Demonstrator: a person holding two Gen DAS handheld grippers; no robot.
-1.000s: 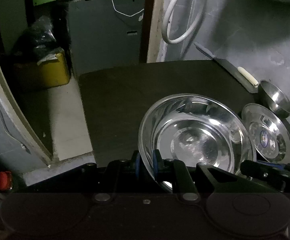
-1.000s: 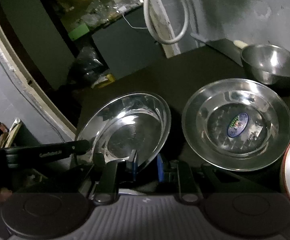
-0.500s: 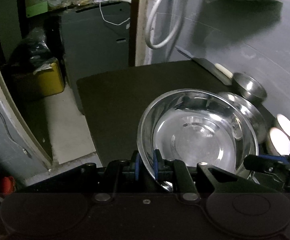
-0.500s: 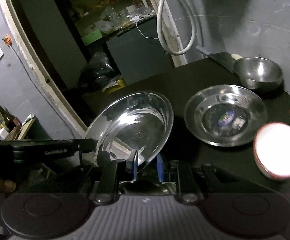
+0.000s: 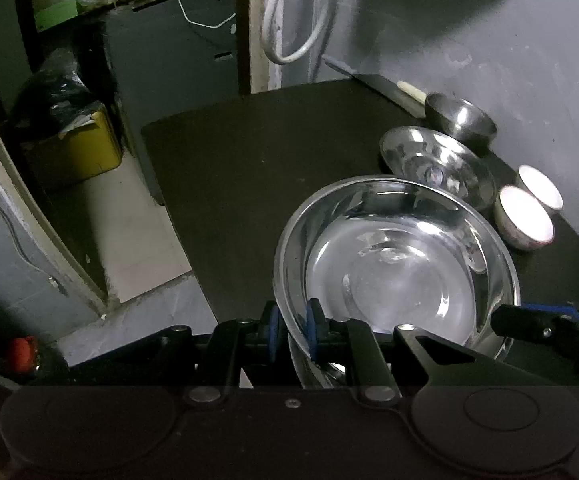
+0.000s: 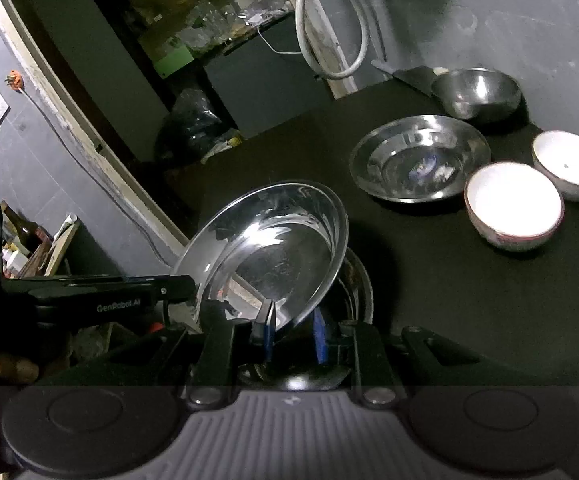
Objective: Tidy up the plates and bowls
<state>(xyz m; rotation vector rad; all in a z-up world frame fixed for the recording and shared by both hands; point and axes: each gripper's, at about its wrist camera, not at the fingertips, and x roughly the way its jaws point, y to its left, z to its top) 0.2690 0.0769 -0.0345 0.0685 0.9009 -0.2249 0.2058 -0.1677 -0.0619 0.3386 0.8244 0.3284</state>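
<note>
My left gripper (image 5: 292,330) is shut on the near rim of a large steel plate (image 5: 401,272), held above the dark table (image 5: 249,168). My right gripper (image 6: 292,334) straddles the same plate's rim (image 6: 273,248), which is tilted up, with its blue pads apart around it. A second steel plate (image 6: 419,158) lies flat farther back, also in the left wrist view (image 5: 437,164). A steel bowl (image 6: 475,90) stands behind it. Two white bowls (image 6: 513,204) (image 6: 569,164) stand at the right.
A knife (image 5: 389,90) lies at the table's far edge by the grey wall. A white hose (image 5: 289,20) hangs on the wall. A yellow bin (image 5: 77,148) stands on the floor left of the table. Another round rim shows under the held plate (image 6: 359,280).
Both grippers pulled back and up with the plate. The flat plate and steel bowl now lie farther away, and the two white bowls have come into view.
</note>
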